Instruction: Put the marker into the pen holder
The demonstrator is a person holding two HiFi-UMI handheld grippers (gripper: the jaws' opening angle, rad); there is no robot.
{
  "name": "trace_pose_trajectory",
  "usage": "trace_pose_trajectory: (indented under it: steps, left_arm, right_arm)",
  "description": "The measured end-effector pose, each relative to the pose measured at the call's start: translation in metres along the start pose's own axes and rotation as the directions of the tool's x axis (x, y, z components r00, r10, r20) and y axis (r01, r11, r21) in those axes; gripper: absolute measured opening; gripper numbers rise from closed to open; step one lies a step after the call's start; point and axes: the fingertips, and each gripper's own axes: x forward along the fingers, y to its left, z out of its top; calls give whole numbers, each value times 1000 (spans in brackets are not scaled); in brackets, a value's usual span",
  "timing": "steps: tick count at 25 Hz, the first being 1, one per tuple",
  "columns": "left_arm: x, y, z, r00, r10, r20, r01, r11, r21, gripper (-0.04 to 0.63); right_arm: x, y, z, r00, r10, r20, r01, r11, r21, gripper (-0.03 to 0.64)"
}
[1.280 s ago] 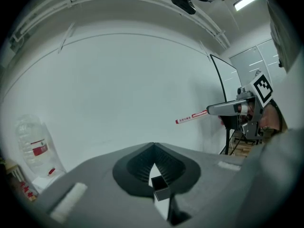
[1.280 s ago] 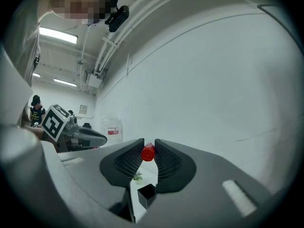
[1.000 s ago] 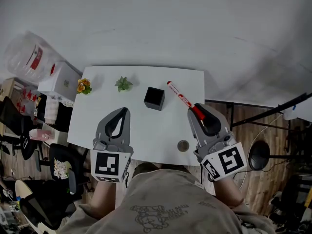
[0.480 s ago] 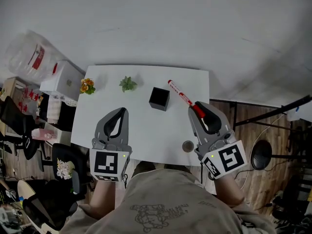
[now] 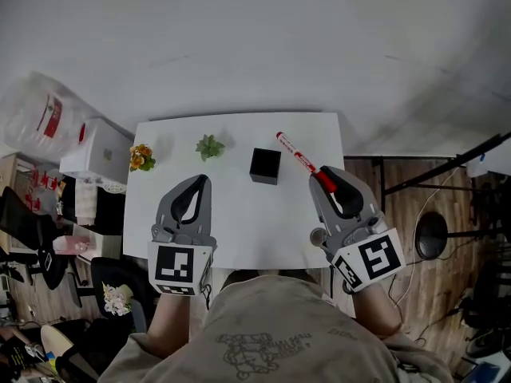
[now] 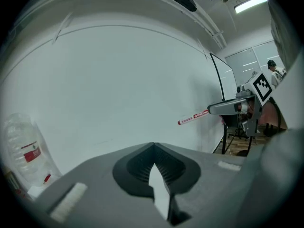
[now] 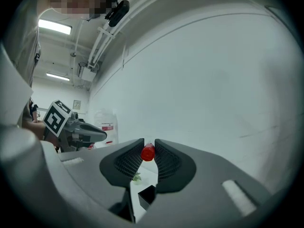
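In the head view, the right gripper (image 5: 326, 179) is pinching the red end of the marker (image 5: 298, 157), and the white body is pointing away from the person, just to the right of the black pen holder (image 5: 265, 166) on the white table (image 5: 239, 226). The left gripper (image 5: 200, 181) is hanging over the table with its tips together. In the left gripper view, the left gripper (image 6: 153, 145) is pressing its jaws together on nothing; the marker (image 6: 193, 118) is showing far right, its print too small to read. In the right gripper view, the right gripper (image 7: 148, 145) is squeezing the red cap of the marker (image 7: 147, 153) between narrowly spread jaws, with the pen holder (image 7: 147, 194) lower down on the table.
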Motion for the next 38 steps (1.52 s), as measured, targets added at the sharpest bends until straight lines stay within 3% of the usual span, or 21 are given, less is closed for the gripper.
trace_pose_trajectory:
  steps: [5, 10, 19, 27, 38]
  left_arm:
    - [3, 9, -1, 998, -60, 29, 60, 998, -2, 0]
    - [7, 19, -4, 994, -103, 42, 103, 995, -8, 0]
    - [16, 33, -12, 991, -131, 33, 131, 991, -11, 0]
    - [19, 27, -39, 989, -148, -12, 148, 988, -50, 0]
    - [10, 29, -79, 987, -131, -90, 121, 987, -103, 0]
  right_arm:
    - [2, 10, 5, 999, -35, -35, 34, 999, -38, 97]
    - [15, 35, -6, 992, 20, -126, -28, 997, -67, 97]
    - [49, 40, -32, 963, 25, -269, -58, 992, -113, 97]
    - [89, 24, -102, 873, 84, -481, -136, 988, -75, 97]
    - [123, 9, -192, 752, 106, -651, -161, 987, -26, 97]
